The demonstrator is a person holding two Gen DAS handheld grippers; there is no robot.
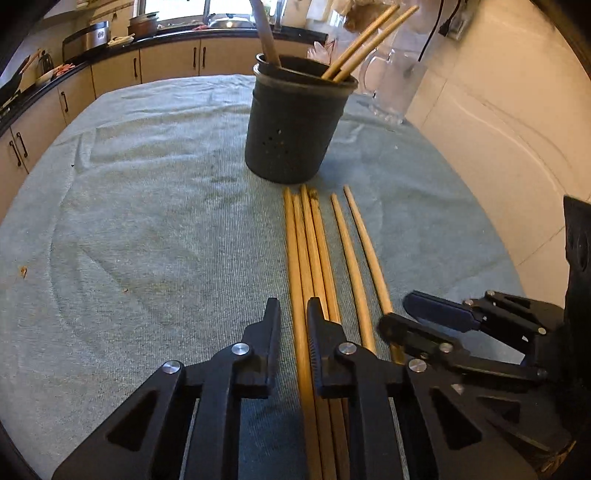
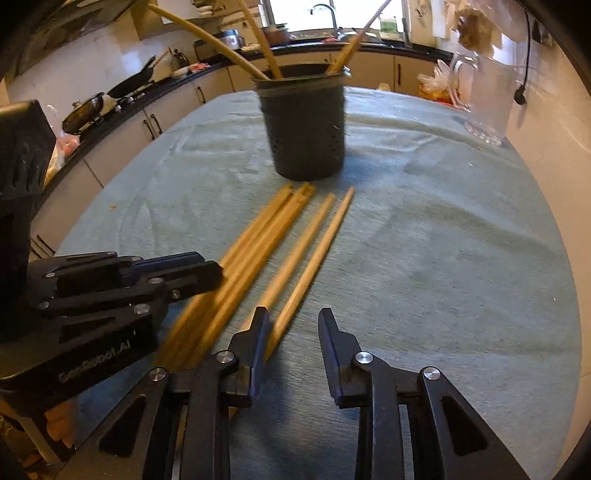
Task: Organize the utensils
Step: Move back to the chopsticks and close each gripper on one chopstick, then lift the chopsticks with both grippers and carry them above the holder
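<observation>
Daylight from the blown-out window [image 1: 177,5] at the back lights both views softly, leaving faint shadows on the desk [image 2: 443,240]. Fisheye bending curves the edges into dark corners. The right wrist view shows motion blur on the chopsticks [image 2: 258,240].

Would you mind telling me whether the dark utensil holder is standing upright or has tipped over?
Upright. The utensil holder sits flat on the towel, rim facing up, with chopsticks leaning out of its top.
</observation>
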